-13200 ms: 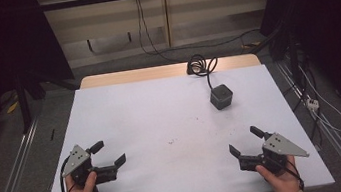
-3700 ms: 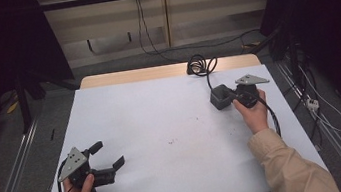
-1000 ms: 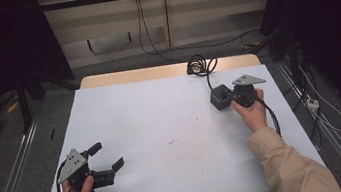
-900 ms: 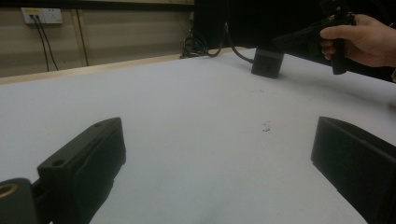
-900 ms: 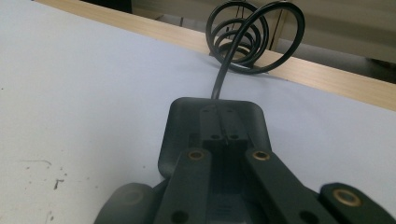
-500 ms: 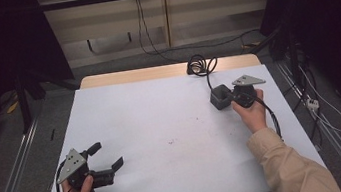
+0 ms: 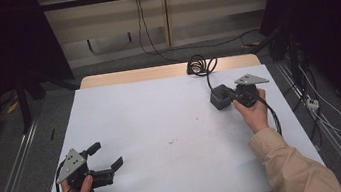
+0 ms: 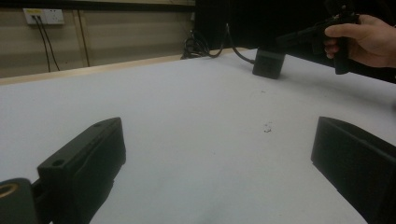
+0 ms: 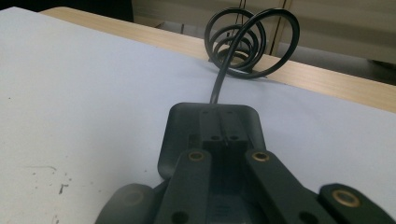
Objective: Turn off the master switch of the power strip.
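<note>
Table (image 7: 163,127) wide, white, mostly bare. Dark block (image 7: 221,97) sits at far right of table, coiled cable (image 7: 200,64) just behind it.

Right gripper (image 7: 237,97), back at near edge thirteen seconds ago, now over block, jaws closed tight together on its top. No shift this last second; lift looks next.

Left gripper (image 7: 106,158) at near left corner, well apart from block, jaws wide open, idle.

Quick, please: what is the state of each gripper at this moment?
Left gripper: jaws open, holding nothing, low over the table.
Right gripper: jaws shut together, pressed against the top of the dark box; no grip on it visible.
</note>
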Available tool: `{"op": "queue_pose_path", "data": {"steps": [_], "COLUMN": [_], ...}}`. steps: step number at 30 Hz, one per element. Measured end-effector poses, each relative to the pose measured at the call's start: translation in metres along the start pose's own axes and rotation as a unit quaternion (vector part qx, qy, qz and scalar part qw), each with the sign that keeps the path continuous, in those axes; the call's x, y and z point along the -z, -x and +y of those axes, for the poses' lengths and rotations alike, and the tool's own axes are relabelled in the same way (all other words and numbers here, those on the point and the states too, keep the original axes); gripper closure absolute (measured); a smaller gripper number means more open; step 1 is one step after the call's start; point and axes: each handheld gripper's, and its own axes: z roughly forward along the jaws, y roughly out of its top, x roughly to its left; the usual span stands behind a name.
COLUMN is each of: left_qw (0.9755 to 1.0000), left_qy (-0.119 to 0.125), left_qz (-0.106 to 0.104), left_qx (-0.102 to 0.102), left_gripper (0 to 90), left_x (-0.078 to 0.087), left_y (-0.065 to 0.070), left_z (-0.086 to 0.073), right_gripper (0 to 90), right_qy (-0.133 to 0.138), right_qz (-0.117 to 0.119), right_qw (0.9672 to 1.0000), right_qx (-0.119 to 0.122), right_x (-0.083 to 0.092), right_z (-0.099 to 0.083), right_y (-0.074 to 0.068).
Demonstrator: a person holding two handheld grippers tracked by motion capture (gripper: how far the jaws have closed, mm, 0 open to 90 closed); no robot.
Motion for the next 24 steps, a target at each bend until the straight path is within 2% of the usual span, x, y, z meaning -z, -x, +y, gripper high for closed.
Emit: {"op": "queue_pose_path", "data": {"steps": [9,15,18,24], "left_qw": [1.0,1.0,1.0,1.0], "left_qy": [0.001,0.001,0.001,0.0], "left_qz": [0.0,-0.001,-0.001,-0.002], "left_qx": [0.001,0.002,0.002,0.002], "left_gripper": [2.7,2.7,2.7,2.7], "left_x": [-0.0005,0.0,0.0,-0.0013], "left_y": [0.0002,-0.0005,-0.0007,0.0], "left_z": [0.0001,-0.0005,-0.0005,-0.0008], "right_gripper": [90.0,90.0,80.4,73.4], "right_qy": [0.001,0.008,0.008,0.007], "right_qz": [-0.002,-0.003,-0.003,-0.002], "right_qw": [1.0,0.9999,0.9999,0.9999], "right_qx": [-0.002,-0.011,-0.011,-0.01], "right_x": [0.0011,0.0011,0.0011,0.0011], "right_z": [0.0007,0.0017,0.0023,0.0028], "right_y": [0.0015,0.0022,0.0027,0.001]}}
